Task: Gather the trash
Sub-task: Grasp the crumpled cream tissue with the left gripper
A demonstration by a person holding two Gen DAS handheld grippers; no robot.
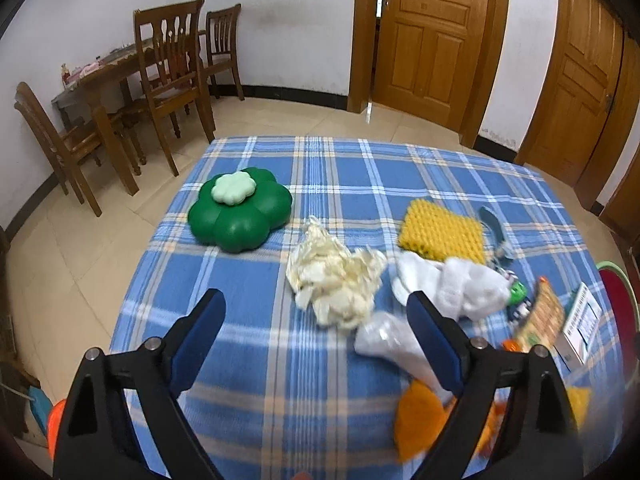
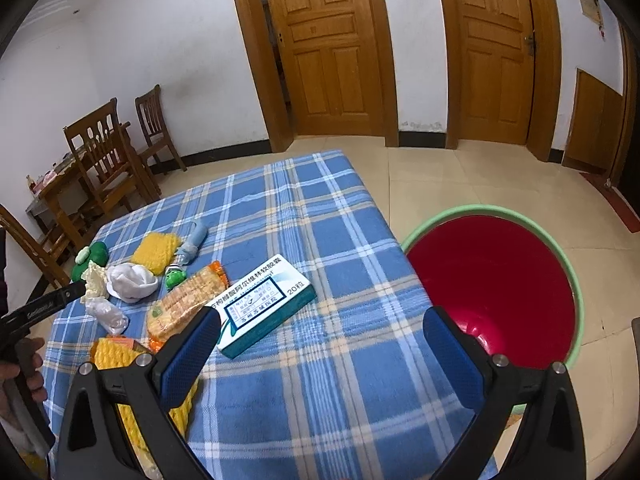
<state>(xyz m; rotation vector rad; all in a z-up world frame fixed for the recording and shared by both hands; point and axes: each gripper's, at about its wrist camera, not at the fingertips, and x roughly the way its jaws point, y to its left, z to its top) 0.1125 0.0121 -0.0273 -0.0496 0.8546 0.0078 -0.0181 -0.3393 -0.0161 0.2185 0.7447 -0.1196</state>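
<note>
Trash lies on a blue plaid table. A crumpled cream paper, a clear plastic wad and a white tissue lie just ahead of my open, empty left gripper. In the right wrist view, a white-and-teal medicine box and a biscuit packet lie ahead-left of my open, empty right gripper. A red basin with a green rim stands on the floor right of the table.
A green flower-shaped box, yellow foam nets, a small folded umbrella and a green toy are also on the table. Wooden chairs and a table stand at the far left; wooden doors behind.
</note>
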